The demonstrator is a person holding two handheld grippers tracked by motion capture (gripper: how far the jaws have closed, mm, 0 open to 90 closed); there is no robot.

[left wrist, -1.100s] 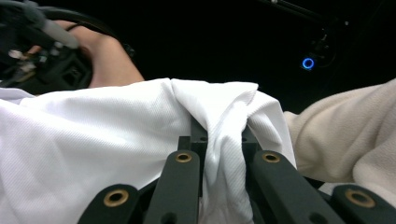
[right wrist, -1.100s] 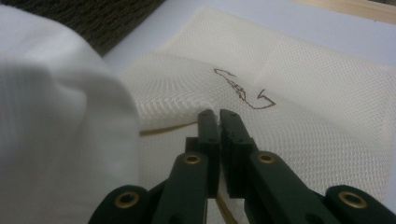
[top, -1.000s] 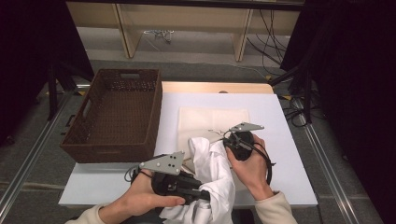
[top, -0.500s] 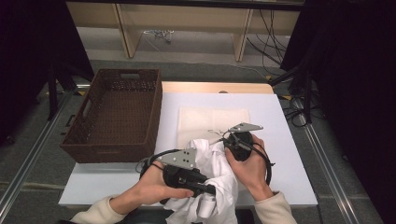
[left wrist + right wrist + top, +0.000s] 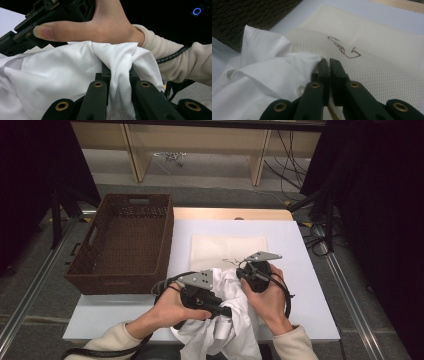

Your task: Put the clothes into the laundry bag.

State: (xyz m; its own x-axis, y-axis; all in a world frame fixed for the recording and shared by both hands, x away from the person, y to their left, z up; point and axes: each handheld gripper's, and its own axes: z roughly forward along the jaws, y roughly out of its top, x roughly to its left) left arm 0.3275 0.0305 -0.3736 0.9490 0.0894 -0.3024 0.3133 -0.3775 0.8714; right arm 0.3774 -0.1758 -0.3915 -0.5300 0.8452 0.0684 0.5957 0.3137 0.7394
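Note:
A crumpled white garment (image 5: 235, 320) lies at the front middle of the white table (image 5: 295, 245) and hangs over its front edge. My left gripper (image 5: 224, 311) points right into the bunch and is shut on a fold of it; in the left gripper view the cloth (image 5: 62, 80) is pinched between the jaws of that gripper (image 5: 117, 73). My right gripper (image 5: 240, 270) is at the garment's far upper edge, jaws shut. In the right gripper view this gripper (image 5: 329, 62) holds the garment's edge (image 5: 274, 72) at its tips.
A folded cream cloth (image 5: 227, 247) with a brown thread squiggle (image 5: 343, 47) lies flat just beyond the garment. A dark wicker basket (image 5: 125, 240) stands empty at the table's left edge. Shelving and cables are behind the table.
My left gripper has moved to the right and slightly down, from the front left into the white garment, bunching it toward the right hand. The right gripper has stayed put.

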